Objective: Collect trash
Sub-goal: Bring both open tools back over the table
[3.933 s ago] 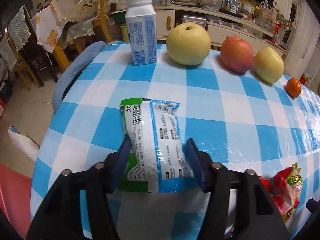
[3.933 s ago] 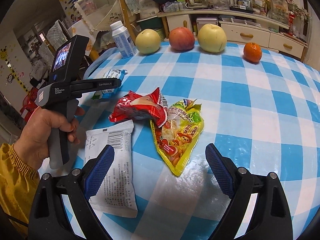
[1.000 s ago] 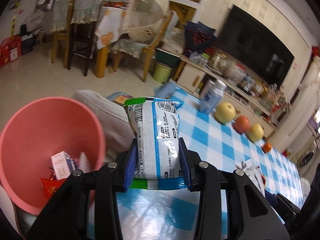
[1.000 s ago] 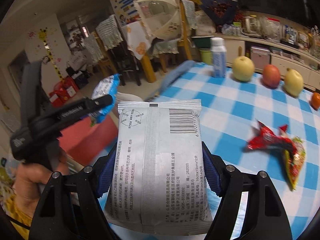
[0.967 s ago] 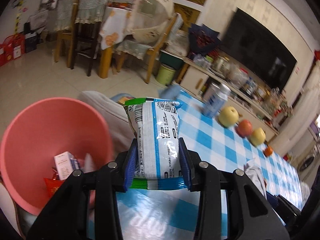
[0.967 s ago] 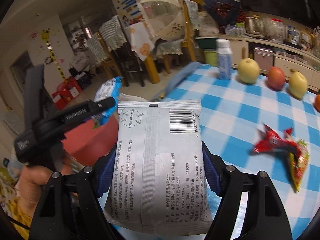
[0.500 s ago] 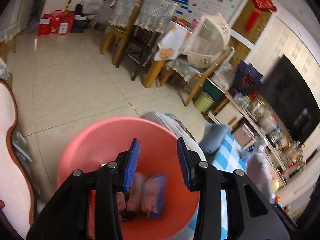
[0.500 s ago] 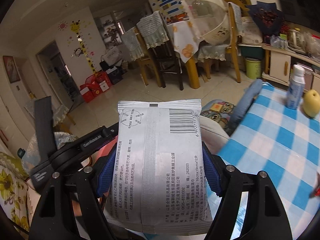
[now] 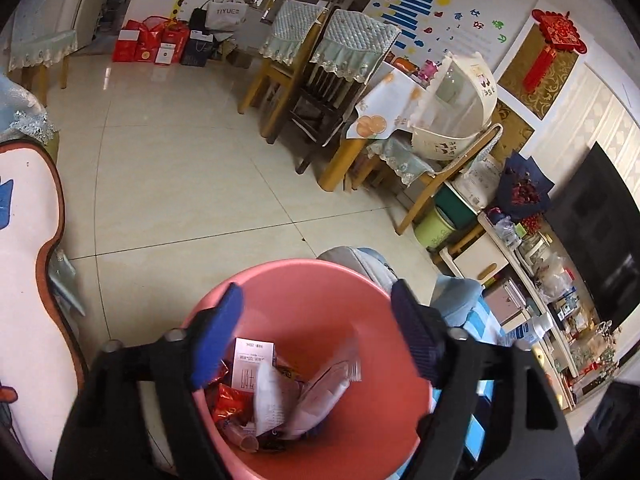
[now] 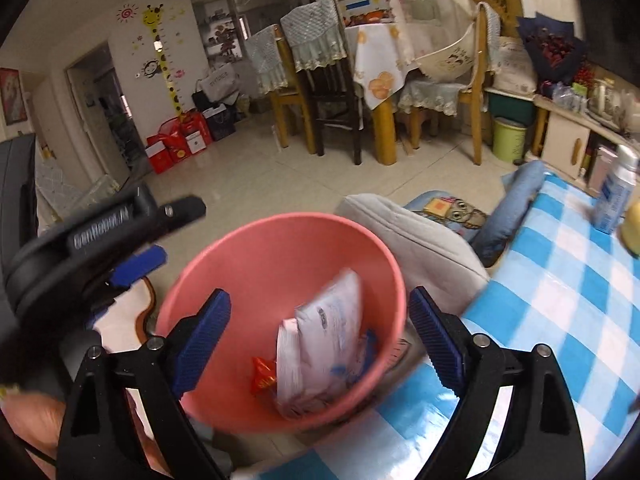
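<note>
I am hovering both jaws wide and empty, having just been opening them, over the pink bin; the white wrapper is dropping inside; swinging back carelessly risks clipping the tabletop edge at right.

The right claw hangs over a pink bin, its jaws just opened wide with nothing between them. A white packet, blurred, lies inside the bin. The left claw hovers left of the rim; the checked tabletop spreads right.
</note>
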`<state>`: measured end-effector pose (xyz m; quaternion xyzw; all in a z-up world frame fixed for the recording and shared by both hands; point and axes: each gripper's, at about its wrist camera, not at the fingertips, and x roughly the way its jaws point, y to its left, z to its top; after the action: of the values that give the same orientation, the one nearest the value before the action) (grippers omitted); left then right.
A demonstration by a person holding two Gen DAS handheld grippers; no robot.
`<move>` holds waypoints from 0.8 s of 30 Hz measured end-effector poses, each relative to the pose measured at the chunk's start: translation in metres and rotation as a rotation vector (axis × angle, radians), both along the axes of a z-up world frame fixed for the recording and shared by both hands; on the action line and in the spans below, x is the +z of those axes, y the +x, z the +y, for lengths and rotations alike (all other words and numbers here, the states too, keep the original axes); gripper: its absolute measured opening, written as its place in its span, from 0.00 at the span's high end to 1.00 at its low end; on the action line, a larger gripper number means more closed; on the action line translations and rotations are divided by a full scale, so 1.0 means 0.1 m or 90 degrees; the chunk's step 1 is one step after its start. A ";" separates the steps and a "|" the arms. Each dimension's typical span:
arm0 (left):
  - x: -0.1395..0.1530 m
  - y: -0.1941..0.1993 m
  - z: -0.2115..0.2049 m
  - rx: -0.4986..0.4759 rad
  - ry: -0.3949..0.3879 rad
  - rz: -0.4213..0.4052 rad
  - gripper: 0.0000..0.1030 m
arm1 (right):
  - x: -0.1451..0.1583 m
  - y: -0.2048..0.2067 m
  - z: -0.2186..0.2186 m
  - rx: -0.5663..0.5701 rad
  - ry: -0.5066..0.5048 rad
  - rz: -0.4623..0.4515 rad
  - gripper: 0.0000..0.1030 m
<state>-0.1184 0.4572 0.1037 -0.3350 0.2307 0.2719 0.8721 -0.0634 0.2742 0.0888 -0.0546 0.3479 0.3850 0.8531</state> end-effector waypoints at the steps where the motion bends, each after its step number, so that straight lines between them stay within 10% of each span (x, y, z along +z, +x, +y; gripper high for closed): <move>1: 0.01 0.00 -0.02 -0.001 0.004 0.002 0.22 | -0.01 -0.01 -0.09 -0.007 -0.004 -0.005 0.13; 24: 0.10 0.44 -0.96 -0.204 0.089 0.035 0.15 | -0.02 -0.50 -1.64 -0.147 -0.057 -0.072 0.11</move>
<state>-0.0748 0.3612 0.1137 -0.2246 0.2855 0.1540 0.9189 -0.1136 0.1102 0.0867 -0.0741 0.3203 0.2649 0.9065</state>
